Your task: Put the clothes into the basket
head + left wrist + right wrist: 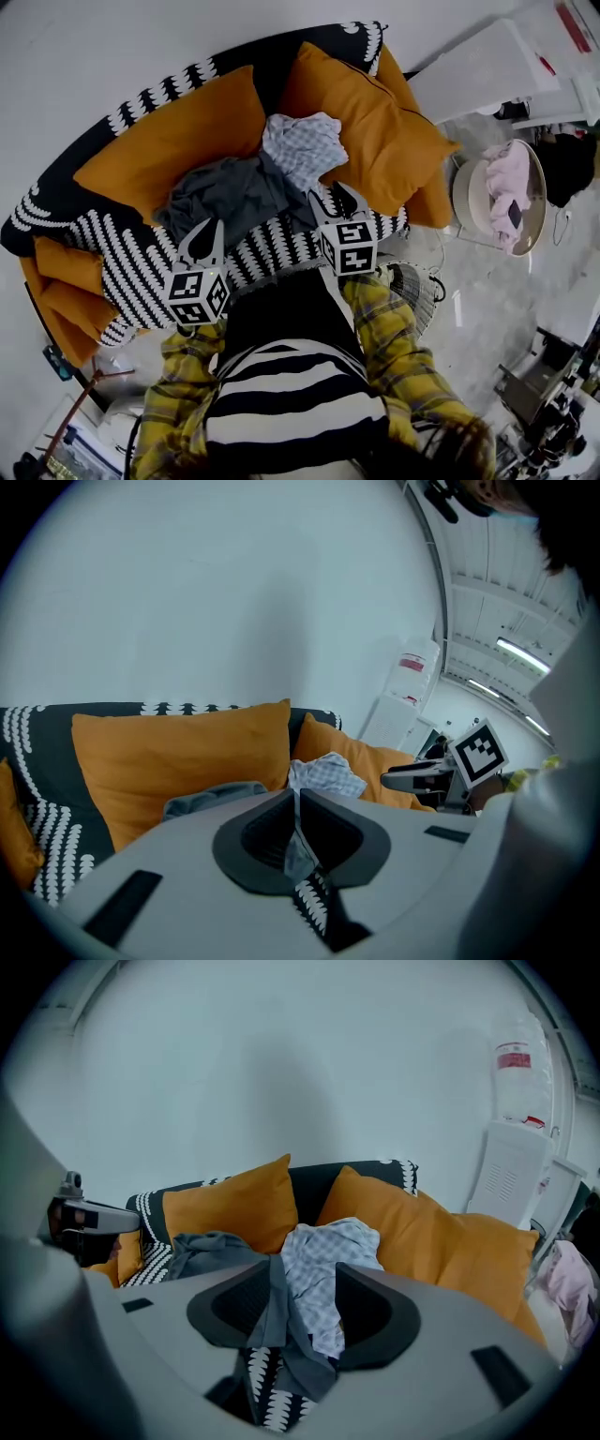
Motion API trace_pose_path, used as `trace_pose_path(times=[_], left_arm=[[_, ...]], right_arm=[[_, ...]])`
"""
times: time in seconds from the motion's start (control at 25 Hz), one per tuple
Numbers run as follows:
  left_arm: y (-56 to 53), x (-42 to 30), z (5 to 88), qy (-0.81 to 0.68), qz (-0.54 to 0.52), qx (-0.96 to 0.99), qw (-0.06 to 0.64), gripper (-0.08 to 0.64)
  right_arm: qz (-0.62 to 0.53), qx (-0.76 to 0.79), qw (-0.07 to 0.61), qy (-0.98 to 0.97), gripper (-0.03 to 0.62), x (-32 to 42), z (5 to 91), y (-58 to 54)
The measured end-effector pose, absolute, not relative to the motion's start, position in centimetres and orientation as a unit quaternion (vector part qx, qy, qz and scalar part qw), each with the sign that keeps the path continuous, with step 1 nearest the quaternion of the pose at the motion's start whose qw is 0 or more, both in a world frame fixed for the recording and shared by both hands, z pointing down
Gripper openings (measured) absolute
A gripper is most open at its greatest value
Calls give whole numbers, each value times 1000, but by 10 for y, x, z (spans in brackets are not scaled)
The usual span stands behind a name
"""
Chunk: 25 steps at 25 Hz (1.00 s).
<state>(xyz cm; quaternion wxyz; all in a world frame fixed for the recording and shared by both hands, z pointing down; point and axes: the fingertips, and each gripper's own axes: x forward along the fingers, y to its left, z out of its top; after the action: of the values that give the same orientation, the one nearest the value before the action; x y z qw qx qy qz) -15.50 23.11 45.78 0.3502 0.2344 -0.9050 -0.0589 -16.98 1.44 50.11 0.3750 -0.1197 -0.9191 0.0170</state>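
Inspection of my two tools over the sofa (131, 258), head view.

**Left gripper** (204, 240): It sits lower left of centre. My plaid sleeve (183, 375) runs up to it from the bottom edge. It points up the frame and tilts down at the patterned seat. It is short of the grey garment (230, 192) and not touching it. In the left gripper view its fingers (281, 819) are closed together and grip nothing. Only a sliver of cloth and seat pattern shows behind them.

**Right gripper** (336, 202): It sits just right of centre, with the other sleeve (394, 337) behind it. It also slants down towards the seat. It is just below the checked garment (302, 145), at the near edge of the clothes. In the right gripper view its fingers (375, 1312) stand moderately wide apart. Grey cloth and checked cloth show in the gap beyond them. Neither pad presses on fabric.

**Clothes:** The grey garment and the checked garment lie touching on the seat, centre of frame. They rest against two orange cushions (178, 136).

**Basket** (466, 199): It stands on the floor at the right edge, well apart from the sofa pile. A pink garment (506, 178) is inside it.
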Motion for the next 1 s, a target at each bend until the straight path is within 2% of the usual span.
trace_pose_path(times=[0.52, 1.0], left_arm=[[190, -201, 501, -892, -46, 215, 394, 31], [161, -224, 536, -872, -32, 235, 427, 31]], right_arm=[[7, -136, 417, -899, 230, -240, 571, -22], [20, -132, 435, -890, 305, -284, 622, -39]])
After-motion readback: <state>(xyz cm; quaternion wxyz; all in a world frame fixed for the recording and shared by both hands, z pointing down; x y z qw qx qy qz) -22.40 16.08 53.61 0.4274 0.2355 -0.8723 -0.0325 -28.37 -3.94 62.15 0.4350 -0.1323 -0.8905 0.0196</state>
